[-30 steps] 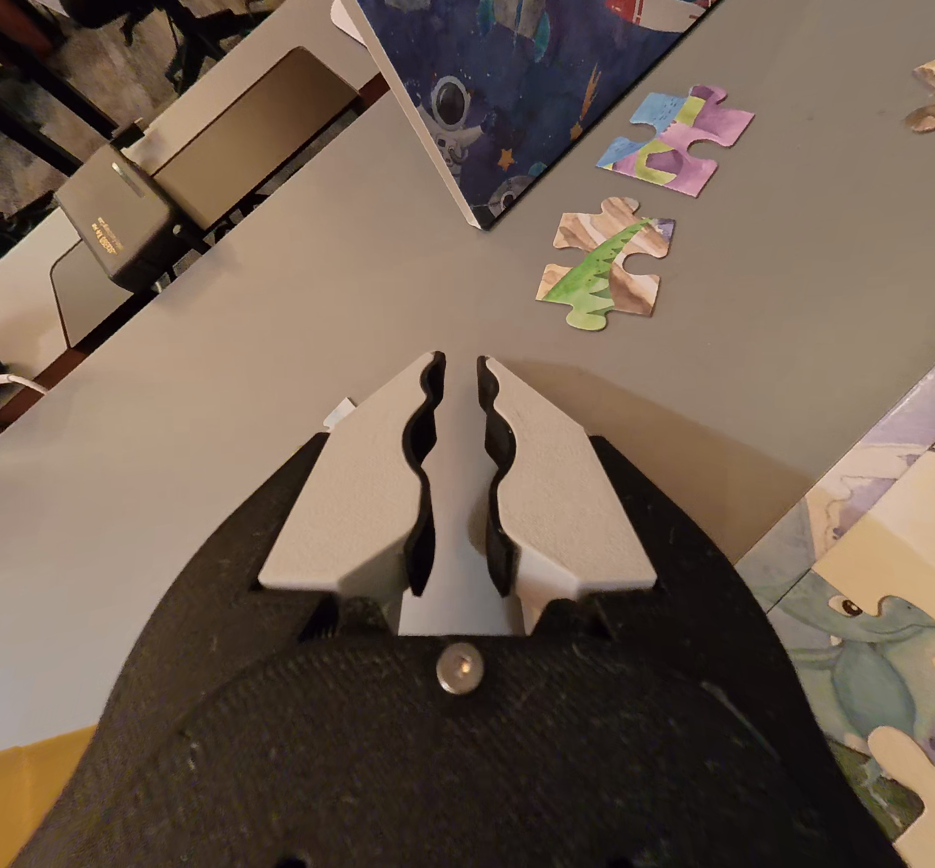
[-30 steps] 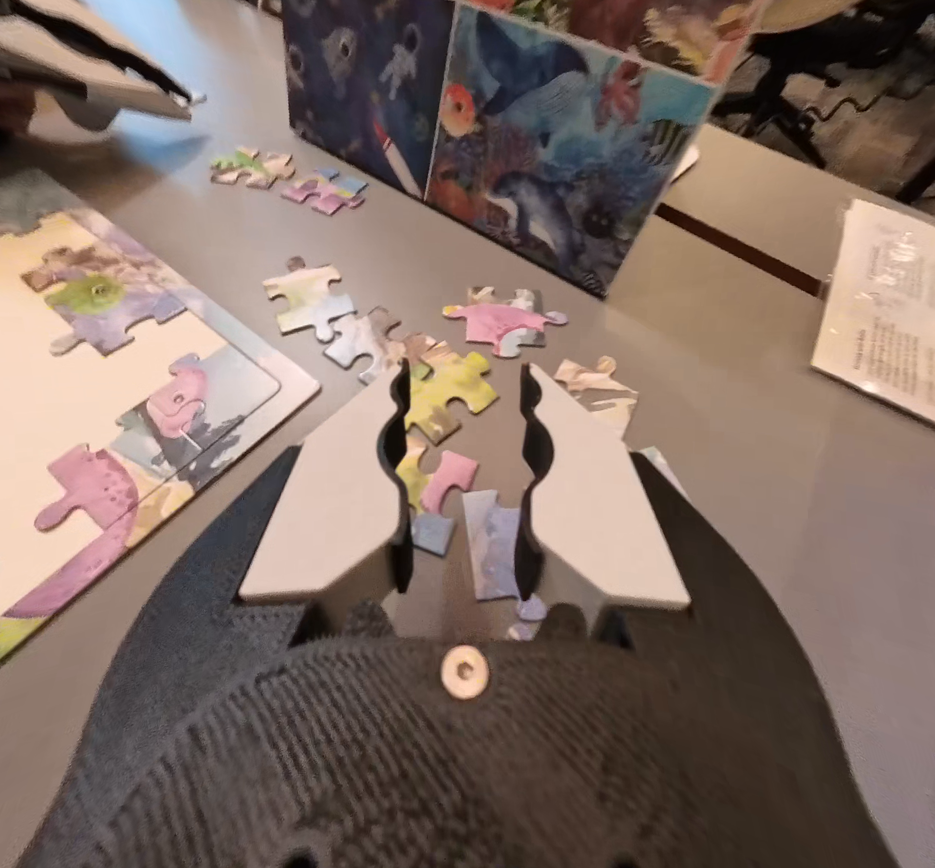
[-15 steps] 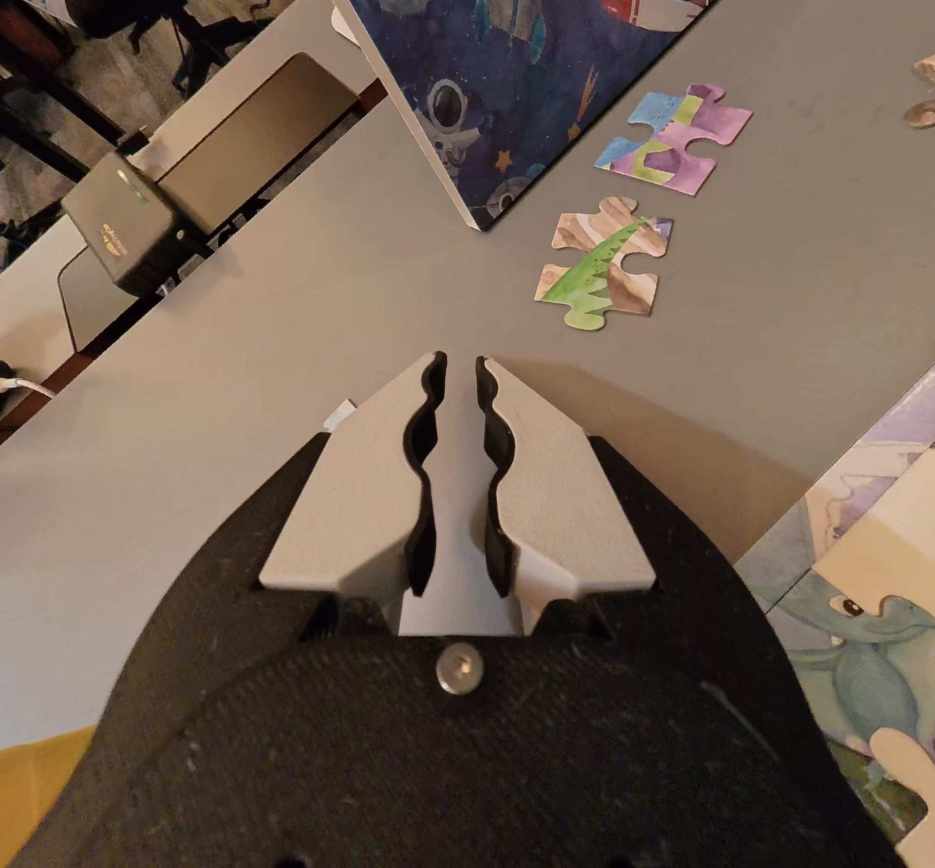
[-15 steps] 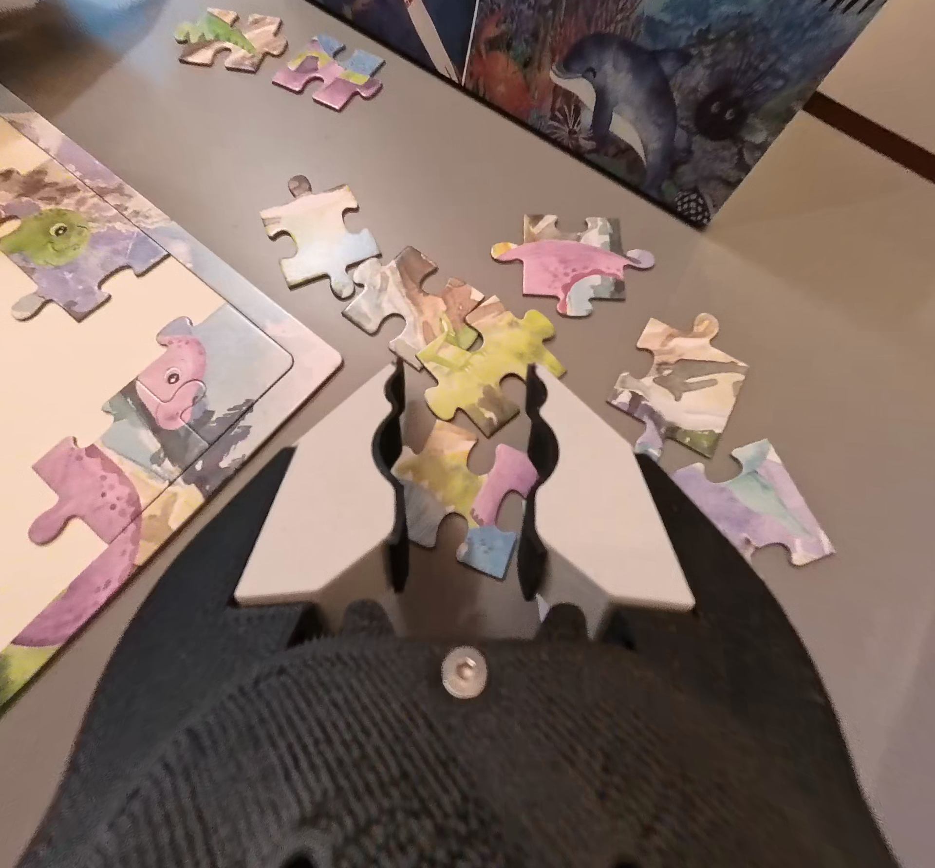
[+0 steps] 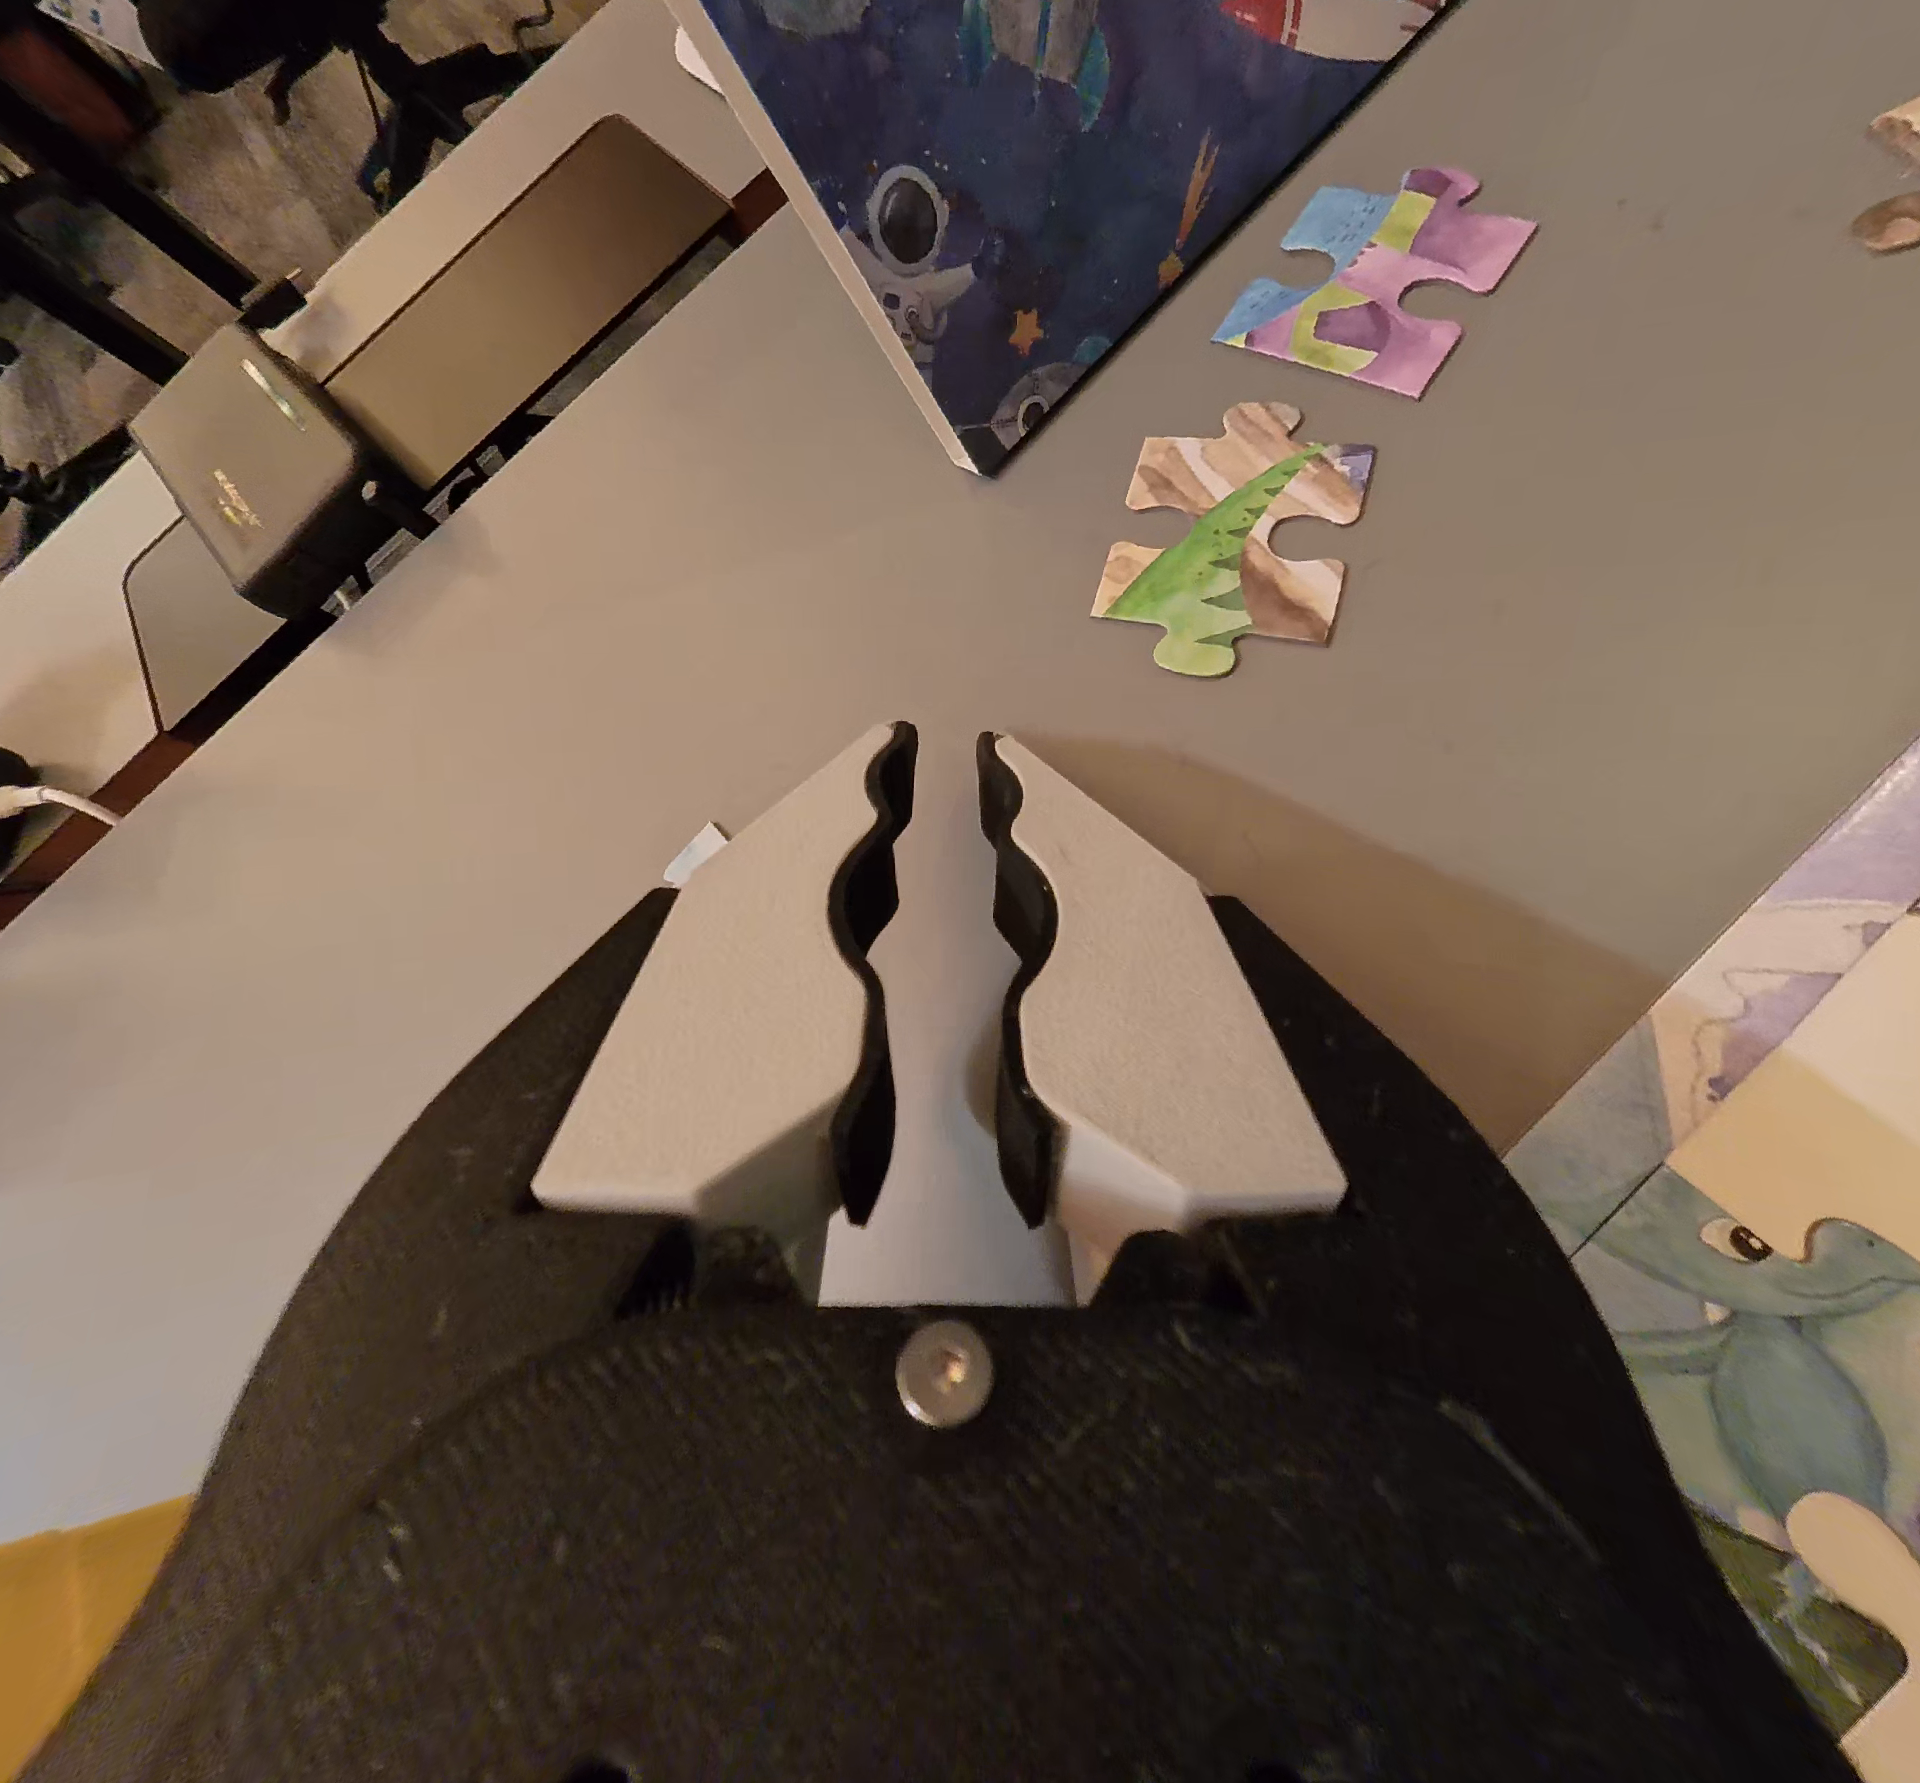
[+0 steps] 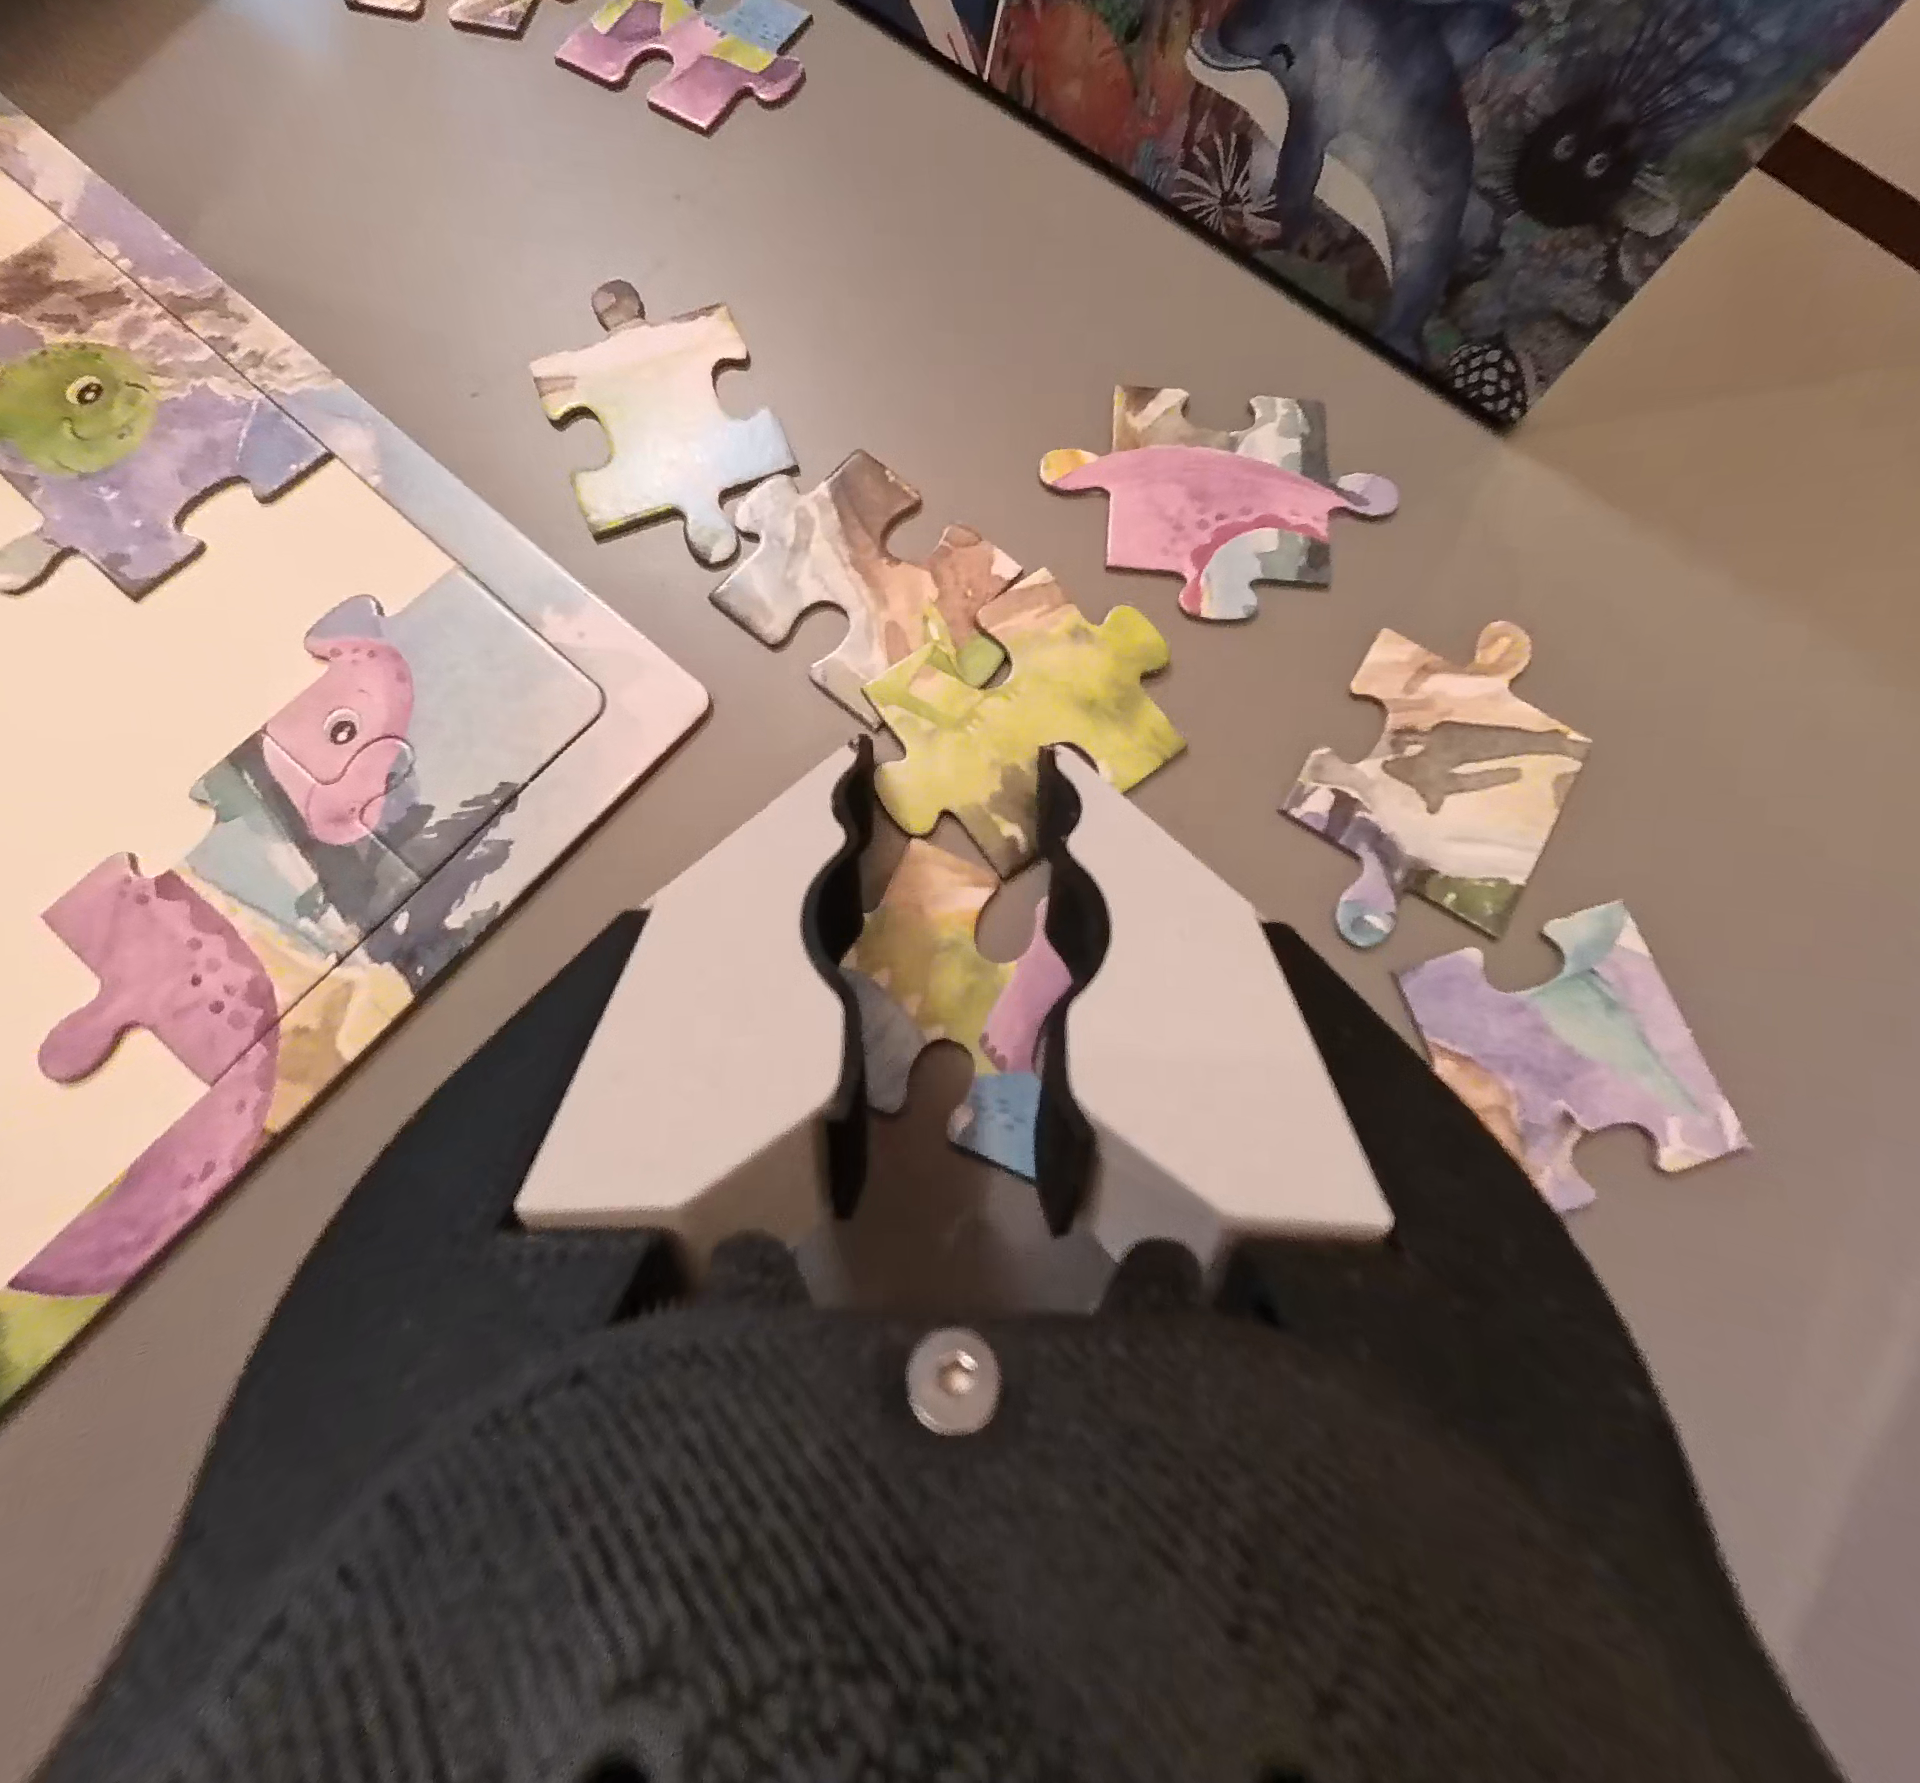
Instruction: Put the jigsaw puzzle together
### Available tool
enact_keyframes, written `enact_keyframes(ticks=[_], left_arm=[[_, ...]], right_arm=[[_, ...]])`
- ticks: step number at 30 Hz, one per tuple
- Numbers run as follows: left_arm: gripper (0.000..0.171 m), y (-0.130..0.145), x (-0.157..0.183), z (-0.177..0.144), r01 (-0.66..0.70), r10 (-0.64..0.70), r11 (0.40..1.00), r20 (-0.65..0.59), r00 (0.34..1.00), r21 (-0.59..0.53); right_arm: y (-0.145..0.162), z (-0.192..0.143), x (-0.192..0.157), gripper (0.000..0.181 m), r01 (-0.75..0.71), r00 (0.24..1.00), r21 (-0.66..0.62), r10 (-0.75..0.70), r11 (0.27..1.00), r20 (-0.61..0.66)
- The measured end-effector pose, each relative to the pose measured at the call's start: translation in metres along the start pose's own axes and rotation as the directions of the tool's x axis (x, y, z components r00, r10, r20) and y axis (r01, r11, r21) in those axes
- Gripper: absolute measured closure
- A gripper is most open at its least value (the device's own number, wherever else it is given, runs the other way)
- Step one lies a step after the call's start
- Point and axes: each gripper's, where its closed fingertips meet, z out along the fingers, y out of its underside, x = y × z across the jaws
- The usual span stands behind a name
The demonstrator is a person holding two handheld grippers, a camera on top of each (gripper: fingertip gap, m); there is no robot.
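A: Item one, the tray (image 6: 665,705). Where does it sit, and what does it hold?

B: Far left in the right wrist view. It is partly filled: a green-faced piece (image 6: 94,445) and a pink-faced piece (image 6: 353,725) are seated, and much cream backing is bare.

A: Loose stock right of the tray?

B: Near its corner lie a pale piece (image 6: 665,424) and a grey-brown piece (image 6: 831,570), edges touching. Next comes a lime piece (image 6: 1029,715), lying over the grey-brown one. Just below the lime one lies a yellow-pink piece (image 6: 966,985). Farther right: a pink-winged piece (image 6: 1216,507), a mottled piece (image 6: 1444,777), a lilac piece (image 6: 1579,1058). Two more lie up by the box (image 6: 1455,123).

A: Tools?

B: The right gripper (image 6: 951,767) is parted, empty, its jaws straddling the yellow-pink piece. The left gripper (image 5: 945,746) shows a narrow gap with nothing in it, over bare table well left of the tray.

A: Handling note for the pick?

B: The piece is flat card, so I would lower until both tips meet the table, close across its short width, and keep clear of the lime piece, which touches or overlaps it. Lift level, or it may slip.
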Motion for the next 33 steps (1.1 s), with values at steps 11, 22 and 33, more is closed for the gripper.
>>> enact_keyframes(ticks=[11, 22, 33], left_arm=[[0.162, 0.000, 0.001, 0.000, -0.019, 0.019, 1.000, 0.008, 1.000, -0.003], [0.161, 0.000, 0.003, 0.001, -0.041, 0.041, 0.999, 0.013, 0.999, -0.005], [0.161, -0.001, 0.003, 0.000, -0.032, 0.032, 0.999, 0.010, 0.999, 0.004]], right_arm=[[-0.015, -0.018, 0.001, 0.178, 0.074, 0.996, 0.086, -0.069, 0.994, -0.056], [-0.015, -0.024, 0.009, 0.145, 0.045, 0.995, 0.094, -0.036, 0.995, -0.096], [-0.020, -0.024, 0.006, 0.143, 0.016, 0.998, 0.144, -0.007, 0.989, -0.063]])
